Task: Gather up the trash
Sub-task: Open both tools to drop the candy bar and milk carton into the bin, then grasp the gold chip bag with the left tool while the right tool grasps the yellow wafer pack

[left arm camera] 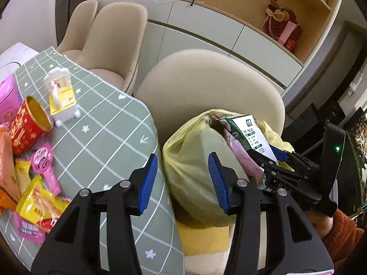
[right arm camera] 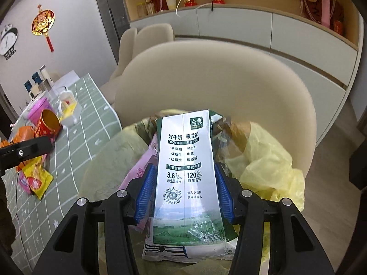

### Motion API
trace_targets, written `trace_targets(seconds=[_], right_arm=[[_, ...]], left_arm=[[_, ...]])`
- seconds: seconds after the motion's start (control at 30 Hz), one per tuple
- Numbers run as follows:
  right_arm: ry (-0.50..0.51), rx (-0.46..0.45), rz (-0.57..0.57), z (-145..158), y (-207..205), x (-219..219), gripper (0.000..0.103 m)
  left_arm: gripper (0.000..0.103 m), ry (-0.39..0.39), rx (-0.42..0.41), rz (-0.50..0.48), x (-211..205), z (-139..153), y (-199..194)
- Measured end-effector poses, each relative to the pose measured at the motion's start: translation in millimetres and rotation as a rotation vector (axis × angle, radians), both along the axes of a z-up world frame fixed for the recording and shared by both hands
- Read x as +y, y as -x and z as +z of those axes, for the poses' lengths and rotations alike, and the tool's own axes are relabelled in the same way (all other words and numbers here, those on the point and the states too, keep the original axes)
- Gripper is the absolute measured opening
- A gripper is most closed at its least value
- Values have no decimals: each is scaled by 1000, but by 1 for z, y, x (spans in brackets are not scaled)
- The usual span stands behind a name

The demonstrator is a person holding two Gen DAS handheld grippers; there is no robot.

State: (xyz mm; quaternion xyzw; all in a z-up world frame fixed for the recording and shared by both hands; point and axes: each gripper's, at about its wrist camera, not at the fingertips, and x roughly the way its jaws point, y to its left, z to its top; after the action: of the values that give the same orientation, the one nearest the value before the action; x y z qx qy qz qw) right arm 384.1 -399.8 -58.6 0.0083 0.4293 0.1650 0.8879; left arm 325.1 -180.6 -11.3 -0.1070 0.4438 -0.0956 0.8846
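A yellow trash bag (left arm camera: 190, 160) (right arm camera: 270, 167) sits on a beige chair beside the table. My right gripper (right arm camera: 183, 190) is shut on a green-and-white milk carton (right arm camera: 185, 174) and holds it over the bag's mouth; the carton (left arm camera: 250, 133) and the gripper also show in the left wrist view. A pink wrapper (right arm camera: 142, 171) lies in the bag under the carton. My left gripper (left arm camera: 183, 178) is open and empty, at the table's edge beside the bag. Loose trash lies on the table: a red paper cup (left arm camera: 27, 128), a pink tag (left arm camera: 44, 165), yellow and pink wrappers (left arm camera: 39, 204).
The table has a green grid tablecloth (left arm camera: 110, 123). A white toy-like container (left arm camera: 60, 94) and a pink tub (left arm camera: 6, 98) stand on it. Beige chairs (left arm camera: 114, 41) stand behind, with white cabinets and shelves along the wall.
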Motion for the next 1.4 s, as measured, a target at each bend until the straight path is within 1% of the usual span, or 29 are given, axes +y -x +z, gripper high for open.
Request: trace_targets(seconds=[0.07,0.13,0.2,0.23,0.27,0.33,0.43,0.57,0.63,0.73,0.8,0.93,1.0,1.03,1.13,1.17,1.23,1.3,1.33,1.4], right_arm=[[-20,2,-1,2,2,-3,49],[-62,-1,4,6,4,-6,49],[-67,-17,3,11,7,-7,50],[-56,-29,-3,14,9,-7,51],[-52,-42,-6,18,12,-7,55],[-64,-69,-5,24,20,-8,57],[-54,-113,-37,35,35,-8,57],[-97,-145,-62,49,54,-4,57],[-97,-155,-59,56,65,5,57],[-85,-154,-48,65,83,26,57],[-57,-167,-40,70,96,42,57],[-27,-167,-32,77,121,78,57],[-33,-153,-14,76,130,92,57],[-51,-141,-1,75,136,102,57],[-75,-133,11,71,146,122,57],[-95,-122,36,68,148,131,57],[-100,-105,72,63,150,151,57],[-97,-97,120,58,152,173,57],[-87,-92,168,54,152,190,57],[-58,-86,245,48,150,216,57]], left_arm=[[44,-3,8,11,3,0,4],[47,0,14,30,8,1,10],[48,4,22,56,16,1,19],[48,3,26,68,19,1,23],[48,-2,31,83,25,1,30],[48,-9,38,103,32,1,39],[48,-26,48,126,48,3,56],[48,-50,35,174,82,9,80],[48,-49,29,199,97,10,90],[48,-47,10,246,133,15,108],[48,-42,-6,284,162,19,121],[52,-31,-33,344,225,22,143],[52,-32,-37,358,246,20,149],[52,-35,-37,369,259,19,154],[52,-18,-39,390,284,16,165],[52,-9,-46,387,290,15,168],[52,-16,-44,388,294,12,173],[52,7,-24,380,302,5,178],[52,12,-21,361,303,3,182],[52,-9,-26,339,303,0,184]])
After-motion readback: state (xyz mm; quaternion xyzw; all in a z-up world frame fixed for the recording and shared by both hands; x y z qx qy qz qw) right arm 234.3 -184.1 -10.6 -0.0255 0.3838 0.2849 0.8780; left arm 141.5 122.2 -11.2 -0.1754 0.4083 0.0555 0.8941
